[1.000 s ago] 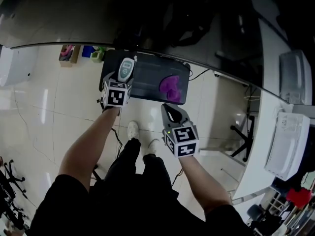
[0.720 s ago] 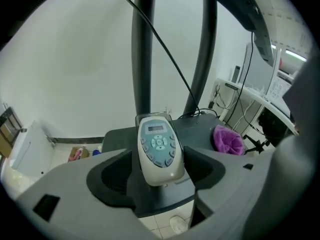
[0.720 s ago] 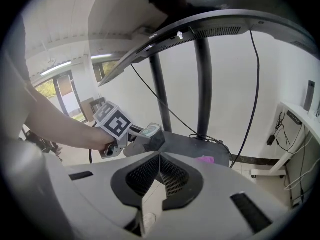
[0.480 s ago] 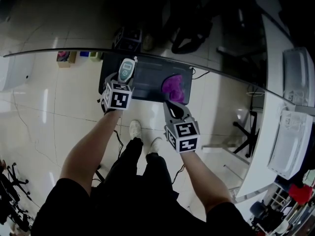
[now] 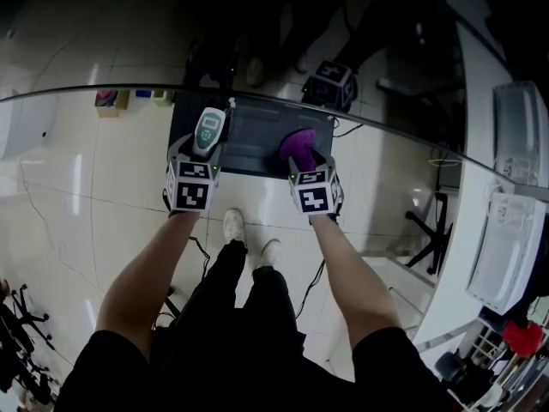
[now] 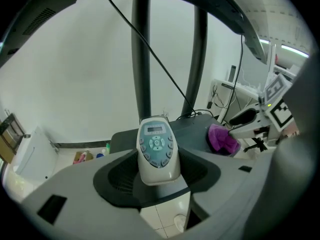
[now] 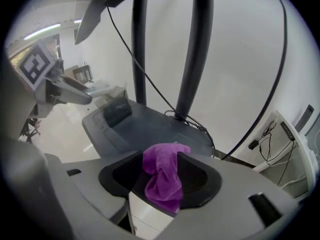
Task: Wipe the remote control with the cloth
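Dark tray (image 5: 254,132): one; remote control (image 5: 208,130): one; purple cloth (image 5: 298,148): one

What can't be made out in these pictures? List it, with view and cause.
Remote control: lower end hidden between the left gripper's jaws, left gripper view; button print too small in every view.
Cloth: bottom end hidden behind the right gripper's opening jaws, right gripper view; in the head view that gripper covers its near part.
Table: whether the cloth touches it cannot be told in any view.
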